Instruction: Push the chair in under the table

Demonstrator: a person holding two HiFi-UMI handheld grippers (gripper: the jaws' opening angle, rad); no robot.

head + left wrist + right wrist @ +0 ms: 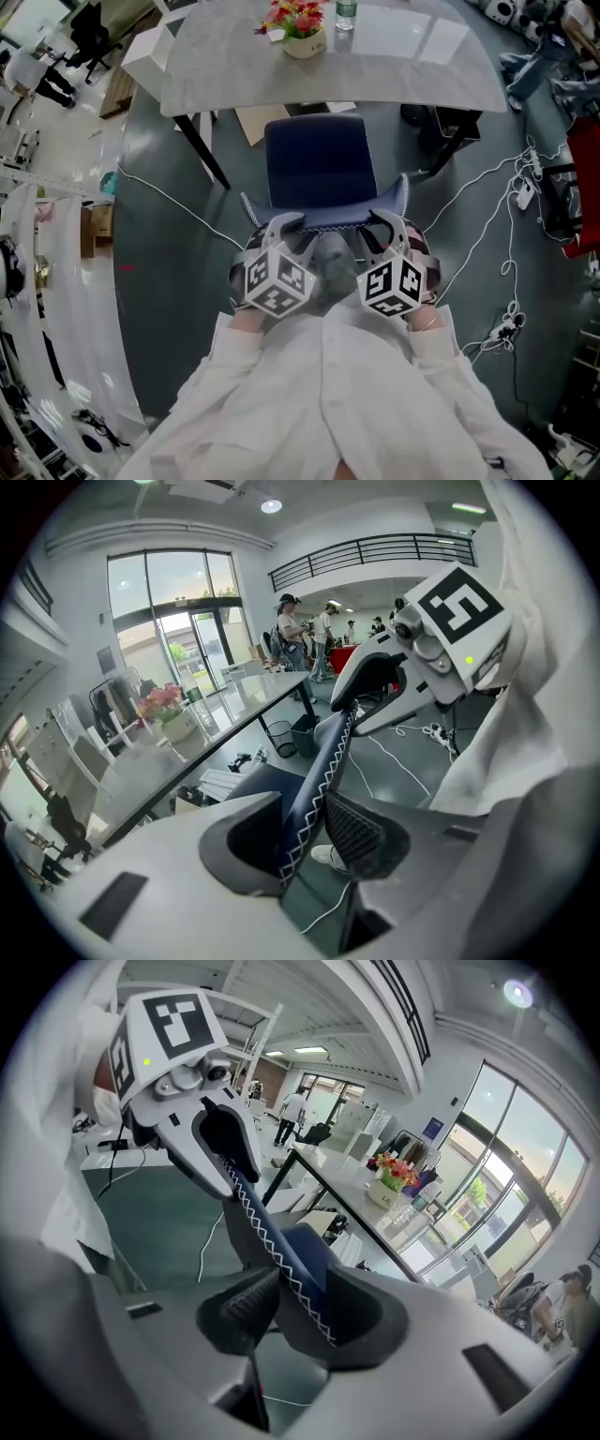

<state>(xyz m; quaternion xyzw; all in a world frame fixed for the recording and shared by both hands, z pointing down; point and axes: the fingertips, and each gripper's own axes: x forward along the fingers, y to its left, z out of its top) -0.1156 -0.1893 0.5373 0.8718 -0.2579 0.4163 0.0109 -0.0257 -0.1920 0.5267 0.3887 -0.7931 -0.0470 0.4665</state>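
"Chair (319, 169): position and hold?"
"Straight ahead of both grippers, its seat just reaching the table (422, 66). Left gripper (284, 228) and right gripper (382, 228) each pinch the top edge of its back."
"Hazards?"
"An uneven push likely skews it toward the table leg (202, 150) ahead-left and jolts the flowerpot (304, 37). Cardboard (261, 122) lies beyond the seat, and a cable (487, 192) lies right of the right gripper."

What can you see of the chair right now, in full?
The chair is dark blue and upholstered, with white zigzag stitching along its backrest edge. It stands upright facing the table, seat front about at the tabletop's near edge, not pushed in. The left tongs and right tongs each clamp the backrest's top edge. Its legs are hidden.
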